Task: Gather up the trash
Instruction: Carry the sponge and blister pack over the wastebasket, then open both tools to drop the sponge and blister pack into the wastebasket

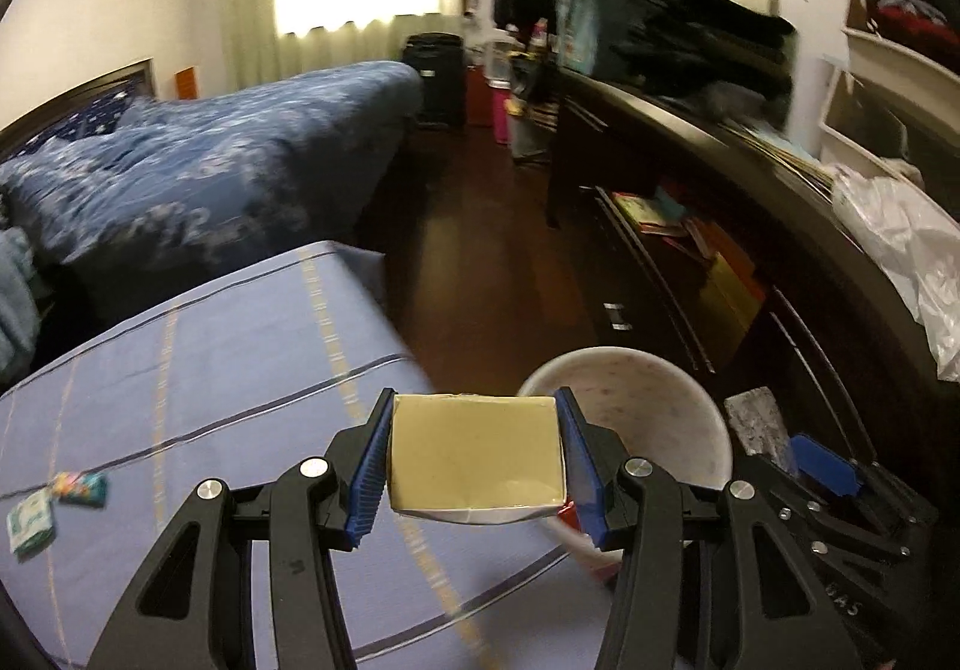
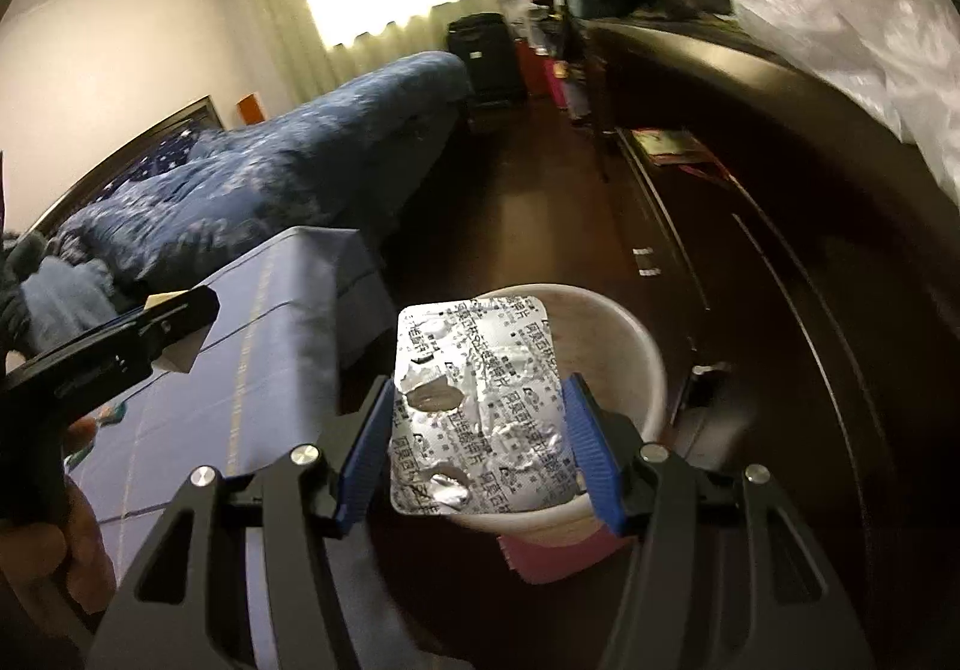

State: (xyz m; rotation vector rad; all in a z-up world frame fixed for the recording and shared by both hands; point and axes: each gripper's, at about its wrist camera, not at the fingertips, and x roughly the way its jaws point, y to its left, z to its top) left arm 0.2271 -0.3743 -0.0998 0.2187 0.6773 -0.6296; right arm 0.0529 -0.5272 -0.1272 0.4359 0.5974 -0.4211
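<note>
Left wrist view is showing the left tongs (image 1: 474, 454) gripping a small tan box (image 1: 477, 457) across its sides, jaws about half open and pressing on it, with the white bin (image 1: 678, 400) just beyond and to the right of the box. Right wrist view is showing the right tongs (image 2: 480, 430) clamping a silver blister sheet (image 2: 480, 406) by its edges, likewise about half open, with the sheet hanging over the near rim of the bin (image 2: 630, 346).

Judging by the task, both pieces are heading for the bin. To do it well, each item should be sitting fully over the bin's mouth before the jaws are letting go; the box is looking short of the rim, so it is needing more travel towards the bin. Releasing one at a time is keeping the tongs from crowding each other. Two small packets (image 1: 57, 502) are lying on the striped bed (image 1: 240, 340), well left of the bin, probably more trash.

Blur is softening both views. The bin's inside and base are hidden behind the held items, so its contents are unclear. The sheet's print is not readable.
</note>
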